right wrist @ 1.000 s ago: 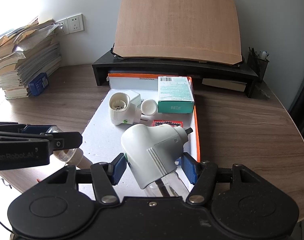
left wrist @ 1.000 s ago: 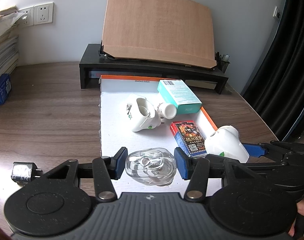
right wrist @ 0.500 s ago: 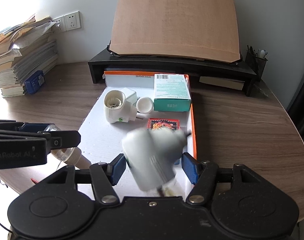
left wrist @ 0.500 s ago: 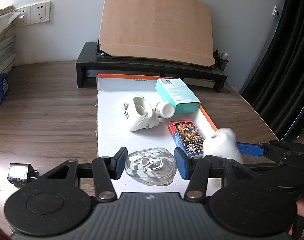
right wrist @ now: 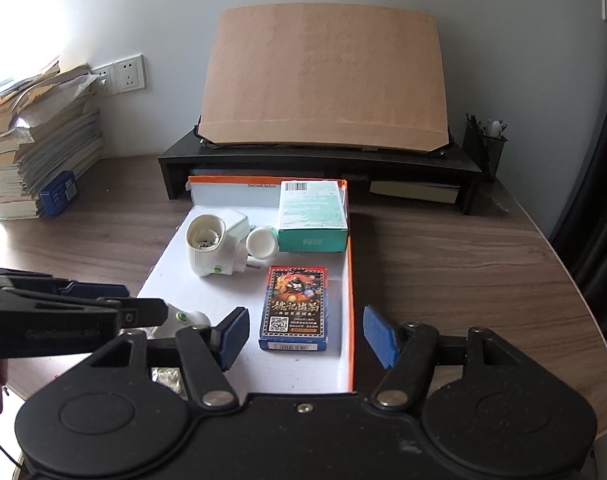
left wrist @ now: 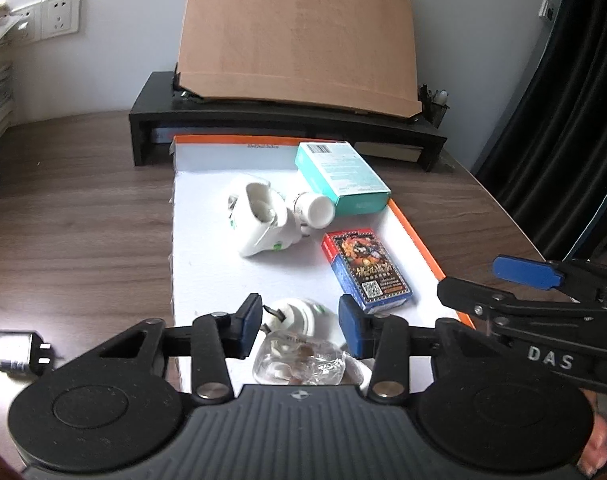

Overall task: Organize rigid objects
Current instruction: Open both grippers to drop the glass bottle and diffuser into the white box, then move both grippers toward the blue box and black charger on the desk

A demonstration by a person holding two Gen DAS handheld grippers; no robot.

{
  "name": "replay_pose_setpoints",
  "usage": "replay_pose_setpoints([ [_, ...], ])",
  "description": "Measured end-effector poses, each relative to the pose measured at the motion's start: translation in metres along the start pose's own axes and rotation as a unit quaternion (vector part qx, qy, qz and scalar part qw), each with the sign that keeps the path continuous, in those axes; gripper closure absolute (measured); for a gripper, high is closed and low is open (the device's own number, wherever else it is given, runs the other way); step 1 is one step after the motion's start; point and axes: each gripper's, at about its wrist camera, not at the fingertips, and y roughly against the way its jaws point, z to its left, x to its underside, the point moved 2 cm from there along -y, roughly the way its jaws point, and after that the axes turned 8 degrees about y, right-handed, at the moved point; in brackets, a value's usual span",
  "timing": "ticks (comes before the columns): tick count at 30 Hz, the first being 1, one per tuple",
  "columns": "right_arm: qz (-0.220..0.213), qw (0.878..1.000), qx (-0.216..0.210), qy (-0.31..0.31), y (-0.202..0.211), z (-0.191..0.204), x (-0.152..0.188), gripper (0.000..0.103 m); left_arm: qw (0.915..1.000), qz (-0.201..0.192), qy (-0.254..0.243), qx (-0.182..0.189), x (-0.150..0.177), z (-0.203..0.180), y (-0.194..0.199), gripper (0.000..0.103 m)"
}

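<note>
A white tray with an orange rim holds a white socket adapter, a small white cap, a teal box and a card box. My left gripper hovers over the tray's near end with its jaws closing. A white plug unit lies just beyond the gap, and a clear plastic piece lies beneath, behind the pads. My right gripper has its jaws opening with nothing between them, and the card box lies ahead. The left gripper shows at the left, beside the plug unit.
A black desk riser carrying a leaning cardboard sheet stands behind the tray. Stacked papers fill the far left and a pen holder the far right. A silver charger lies on the wooden table.
The right gripper opened and the white plug unit dropped out of it onto the tray's near end. The clear piece slid from between the left pads toward the camera, and those jaws narrowed.
</note>
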Motion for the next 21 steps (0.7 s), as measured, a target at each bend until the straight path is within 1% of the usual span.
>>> replay_pose_setpoints([
  [4, -0.003, 1.000, 0.002, -0.005, 0.003, -0.003, 0.000, 0.026, 0.9999, 0.006, 0.006, 0.013, -0.005, 0.001, -0.007, 0.060],
  [8, -0.008, 1.000, 0.003, -0.009, 0.007, -0.004, -0.001, 0.026, 0.9994, 0.014, 0.026, 0.016, -0.007, 0.009, -0.012, 0.048],
  [10, -0.009, 1.000, 0.004, -0.009, 0.007, -0.004, -0.002, 0.026, 0.9992, 0.016, 0.031, 0.017, -0.007, 0.012, -0.013, 0.045],
  [11, -0.010, 1.000, 0.003, -0.010, 0.006, -0.004, -0.003, 0.026, 0.9991, 0.016, 0.036, 0.018, -0.007, 0.014, -0.013, 0.040],
  [12, -0.010, 1.000, 0.002, -0.010, 0.006, -0.004, -0.003, 0.026, 0.9990, 0.012, 0.040, 0.017, -0.008, 0.015, -0.012, 0.038],
  [14, -0.014, 1.000, 0.001, -0.010, 0.005, -0.002, -0.005, 0.026, 0.9988, 0.008, 0.045, 0.019, -0.010, 0.019, -0.011, 0.037],
  [20, -0.026, 1.000, -0.006, -0.007, 0.003, 0.004, -0.014, 0.026, 0.9952, -0.014, 0.083, 0.050, -0.022, 0.035, 0.003, 0.033],
  [21, -0.030, 1.000, -0.008, -0.007, 0.003, 0.006, -0.016, 0.026, 0.9948, -0.019, 0.087, 0.050, -0.025, 0.037, 0.006, 0.032],
])
